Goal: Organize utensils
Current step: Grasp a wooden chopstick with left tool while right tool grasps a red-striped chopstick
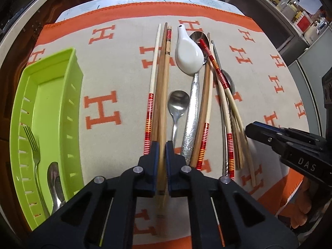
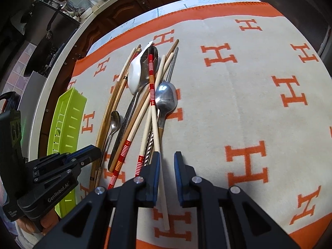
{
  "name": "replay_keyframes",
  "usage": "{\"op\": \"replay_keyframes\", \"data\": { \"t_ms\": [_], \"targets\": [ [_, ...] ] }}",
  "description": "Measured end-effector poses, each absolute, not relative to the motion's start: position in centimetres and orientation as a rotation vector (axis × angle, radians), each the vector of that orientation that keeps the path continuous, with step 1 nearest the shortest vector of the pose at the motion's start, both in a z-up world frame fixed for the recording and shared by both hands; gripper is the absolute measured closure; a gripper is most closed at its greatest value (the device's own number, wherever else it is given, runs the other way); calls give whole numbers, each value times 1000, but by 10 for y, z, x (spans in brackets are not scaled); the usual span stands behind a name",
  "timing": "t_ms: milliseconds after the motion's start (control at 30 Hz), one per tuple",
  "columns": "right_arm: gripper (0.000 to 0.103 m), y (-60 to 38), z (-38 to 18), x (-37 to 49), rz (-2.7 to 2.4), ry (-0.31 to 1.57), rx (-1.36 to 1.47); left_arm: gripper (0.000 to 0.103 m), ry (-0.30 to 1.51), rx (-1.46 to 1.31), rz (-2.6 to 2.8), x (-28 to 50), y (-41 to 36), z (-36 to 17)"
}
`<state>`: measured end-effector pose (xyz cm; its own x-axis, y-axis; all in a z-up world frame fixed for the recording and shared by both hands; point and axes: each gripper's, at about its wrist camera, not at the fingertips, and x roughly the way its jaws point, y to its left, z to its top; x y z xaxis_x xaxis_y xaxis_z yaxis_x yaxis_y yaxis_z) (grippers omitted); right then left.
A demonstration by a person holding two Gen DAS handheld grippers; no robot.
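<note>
Green tray (image 1: 51,95): far left on the counter, holding a fork (image 1: 34,145) and a spoon.

Left claw (image 1: 162,145): closed on brown wooden chopsticks (image 1: 162,87) near their thick ends, shafts pointing away. Judged light, stiff and smooth, so liable to pivot.

Utensil pile (image 2: 145,108): centre of the blanket (image 2: 249,103); includes a breakable white ceramic spoon (image 1: 188,56).

Right claw (image 2: 167,155): narrowly parted, low, straddling a pale chopstick (image 2: 160,166) without pinching it.

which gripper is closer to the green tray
Left. The left gripper sits over the brown chopsticks at the near side of the utensil pile, with the green tray just to its left. The right gripper is across the pile, on the side away from the tray.
</note>
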<state>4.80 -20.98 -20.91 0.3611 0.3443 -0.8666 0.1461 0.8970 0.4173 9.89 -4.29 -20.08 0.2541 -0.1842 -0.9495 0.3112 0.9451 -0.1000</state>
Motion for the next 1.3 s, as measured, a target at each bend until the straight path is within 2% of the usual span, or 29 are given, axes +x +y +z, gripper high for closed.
{"op": "replay_keyframes", "data": {
  "t_ms": [167,300,667,700,767,800,1033,1300],
  "targets": [
    [89,-209,-209,53,133,1206,456,99,1256,88,-339,96,-37,-194],
    [74,-208,-209,60,109,1195,422,99,1241,71,-339,91,-29,-182],
    [74,-191,-209,75,124,1189,331,99,1172,36,-279,75,27,-127],
    [75,-190,-209,75,129,1185,329,99,1167,33,-266,75,33,-123],
    [96,-189,-209,76,130,1185,331,99,1154,30,-235,75,47,-116],
    [98,-188,-210,76,125,1193,330,99,1151,24,-214,75,55,-114],
    [98,-189,-204,69,125,1173,364,99,1160,-2,-138,81,97,-115],
    [98,-187,-183,57,131,1140,384,99,1224,-15,-106,83,109,-151]
  ]
}}
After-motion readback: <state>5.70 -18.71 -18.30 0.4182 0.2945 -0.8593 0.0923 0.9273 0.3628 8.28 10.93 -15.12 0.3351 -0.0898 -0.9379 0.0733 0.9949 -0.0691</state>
